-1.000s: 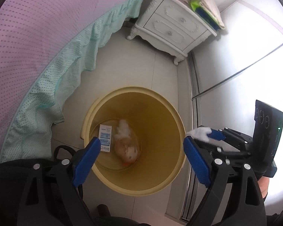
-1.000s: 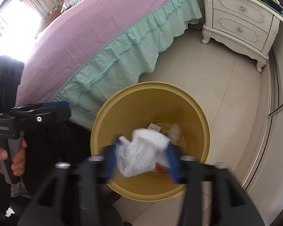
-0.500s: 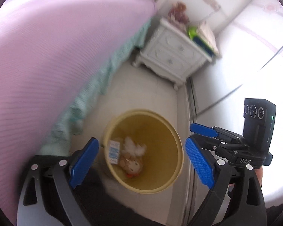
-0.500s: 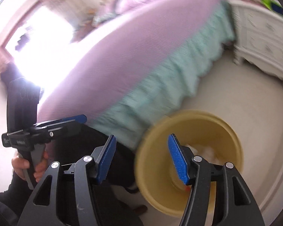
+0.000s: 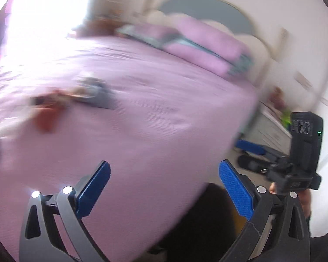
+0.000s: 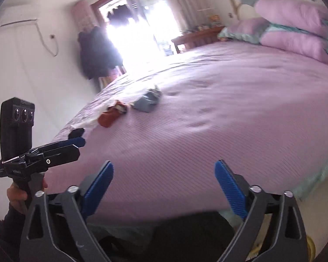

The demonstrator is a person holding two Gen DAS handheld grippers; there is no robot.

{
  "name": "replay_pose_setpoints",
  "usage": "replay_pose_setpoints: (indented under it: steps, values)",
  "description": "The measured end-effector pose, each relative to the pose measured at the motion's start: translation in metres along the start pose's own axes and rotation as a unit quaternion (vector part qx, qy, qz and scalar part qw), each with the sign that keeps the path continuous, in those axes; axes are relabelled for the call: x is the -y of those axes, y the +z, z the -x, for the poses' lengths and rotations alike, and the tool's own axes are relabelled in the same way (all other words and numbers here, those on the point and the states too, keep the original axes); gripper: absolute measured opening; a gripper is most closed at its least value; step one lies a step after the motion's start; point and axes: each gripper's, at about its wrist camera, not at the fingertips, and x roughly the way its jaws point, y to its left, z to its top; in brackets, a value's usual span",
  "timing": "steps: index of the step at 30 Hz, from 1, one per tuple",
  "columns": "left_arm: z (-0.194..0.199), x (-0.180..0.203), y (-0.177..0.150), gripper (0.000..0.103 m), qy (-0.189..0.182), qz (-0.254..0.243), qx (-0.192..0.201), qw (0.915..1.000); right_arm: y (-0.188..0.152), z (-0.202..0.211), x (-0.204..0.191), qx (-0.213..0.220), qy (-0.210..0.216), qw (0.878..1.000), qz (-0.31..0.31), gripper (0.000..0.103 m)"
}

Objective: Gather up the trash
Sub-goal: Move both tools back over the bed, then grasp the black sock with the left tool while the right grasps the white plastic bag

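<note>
Both grippers point over a purple bed (image 6: 218, 113). My left gripper (image 5: 164, 174) is open and empty; it also shows in the right wrist view (image 6: 76, 145) at the left. My right gripper (image 6: 164, 174) is open and empty; it shows in the left wrist view (image 5: 249, 150) at the right. On the bed's far side lie a red-orange item (image 6: 110, 115), a grey-blue item (image 6: 147, 100), a crumpled white piece (image 6: 91, 118) and a small black item (image 6: 76, 132). The left wrist view is blurred; the red item (image 5: 47, 118) and grey item (image 5: 96, 93) show there. A sliver of the yellow bin (image 6: 310, 247) shows at the bottom right.
Purple pillows (image 6: 295, 26) lie at the head of the bed. A white nightstand (image 5: 275, 128) stands beyond the bed's right corner. A bright window (image 6: 137, 32) and a dark hanging garment (image 6: 96, 52) are at the far wall. The bed has a teal frill (image 6: 317, 179).
The right gripper opened and the white tissue dropped into the yellow bin. Both grippers then rose and tilted up from the bin to look across the bed.
</note>
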Motion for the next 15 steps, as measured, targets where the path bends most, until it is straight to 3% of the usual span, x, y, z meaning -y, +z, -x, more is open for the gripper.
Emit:
replay_pose_setpoints:
  steps: [3,9,15]
  values:
    - [0.031,-0.046,-0.002,0.099,0.047,0.038,0.018,0.998,0.018,-0.029,-0.026,-0.007,0.041,0.999,0.013,0.095]
    - [0.072,-0.128,-0.005,0.099,0.134,0.099,0.05,0.9848,0.045,-0.086,-0.079,-0.048,0.093,0.994,0.026,0.095]
    - [0.06,-0.202,0.001,0.099,0.17,0.14,0.029,0.975,0.059,-0.121,-0.11,-0.058,0.111,0.991,0.046,0.095]
